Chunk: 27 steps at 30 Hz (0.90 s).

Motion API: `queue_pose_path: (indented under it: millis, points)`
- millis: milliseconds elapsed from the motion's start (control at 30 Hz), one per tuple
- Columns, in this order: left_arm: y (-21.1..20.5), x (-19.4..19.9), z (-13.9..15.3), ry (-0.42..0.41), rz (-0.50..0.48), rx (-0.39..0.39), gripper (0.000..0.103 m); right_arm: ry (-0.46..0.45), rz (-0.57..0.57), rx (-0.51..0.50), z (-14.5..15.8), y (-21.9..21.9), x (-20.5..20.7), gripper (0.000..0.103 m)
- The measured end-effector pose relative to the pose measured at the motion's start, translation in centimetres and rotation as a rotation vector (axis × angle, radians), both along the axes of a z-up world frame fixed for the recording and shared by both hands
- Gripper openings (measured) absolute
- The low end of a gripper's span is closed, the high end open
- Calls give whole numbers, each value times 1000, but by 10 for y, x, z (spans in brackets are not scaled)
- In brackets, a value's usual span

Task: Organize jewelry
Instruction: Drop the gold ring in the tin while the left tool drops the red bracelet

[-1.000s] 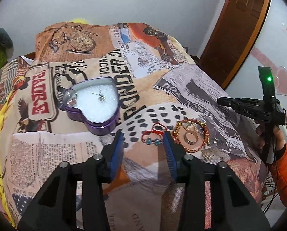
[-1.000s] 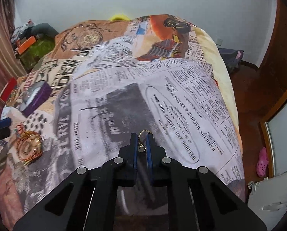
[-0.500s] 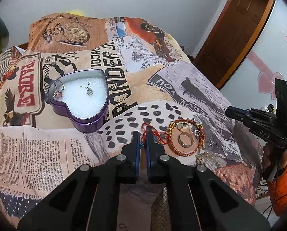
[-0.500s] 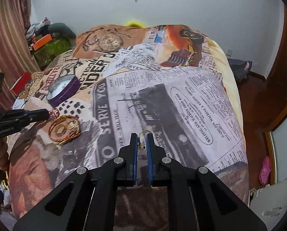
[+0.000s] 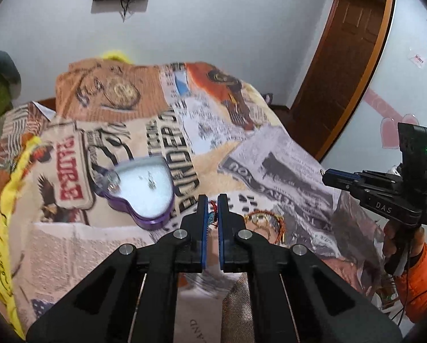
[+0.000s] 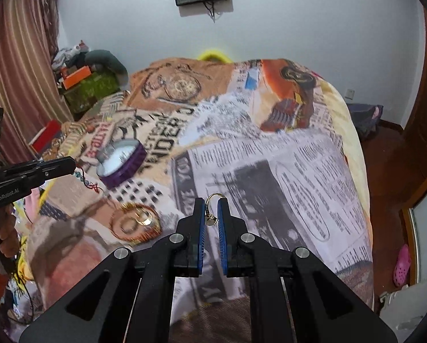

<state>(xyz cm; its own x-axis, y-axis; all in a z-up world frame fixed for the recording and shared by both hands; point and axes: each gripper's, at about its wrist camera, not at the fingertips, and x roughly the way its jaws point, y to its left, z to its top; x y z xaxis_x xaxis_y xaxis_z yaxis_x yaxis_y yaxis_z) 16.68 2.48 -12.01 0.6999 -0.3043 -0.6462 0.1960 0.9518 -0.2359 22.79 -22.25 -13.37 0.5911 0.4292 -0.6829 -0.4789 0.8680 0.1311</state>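
My left gripper (image 5: 212, 200) is shut on a red cord bracelet with blue beads (image 5: 212, 214) and holds it above the bed; from the right wrist view the bracelet (image 6: 86, 181) hangs from its tip (image 6: 70, 164). A purple heart-shaped box (image 5: 144, 191) with white padding and small earrings lies just left of it; it also shows in the right wrist view (image 6: 120, 164). My right gripper (image 6: 212, 203) is shut on a gold ring (image 6: 212, 214) and appears at the right in the left wrist view (image 5: 326, 175). A gold and red bangle (image 6: 134, 224) with a ring inside lies on the blanket.
A newspaper-print blanket (image 6: 285, 171) covers the bed. The bangle (image 5: 266, 224) lies right of my left fingers. A wooden door (image 5: 347, 57) stands at the right. Boxes and clutter (image 6: 81, 85) lie beside the curtain at the far left.
My left gripper closed on the red bracelet and lifted it off the blanket. My right gripper rose and swung left, still holding the gold ring.
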Motion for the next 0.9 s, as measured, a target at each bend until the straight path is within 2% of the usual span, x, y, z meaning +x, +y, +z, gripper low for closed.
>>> queue_pose_path:
  millis: [200, 467, 900]
  points:
    - [12, -4, 19, -53, 27, 22, 4, -45, 37, 37, 20, 21, -3, 8]
    - [19, -4, 31, -99, 48, 71, 4, -83, 110, 72, 36, 63, -5, 8]
    - [43, 19, 26, -102, 78, 88, 4, -56, 212, 67, 31, 126, 15, 8]
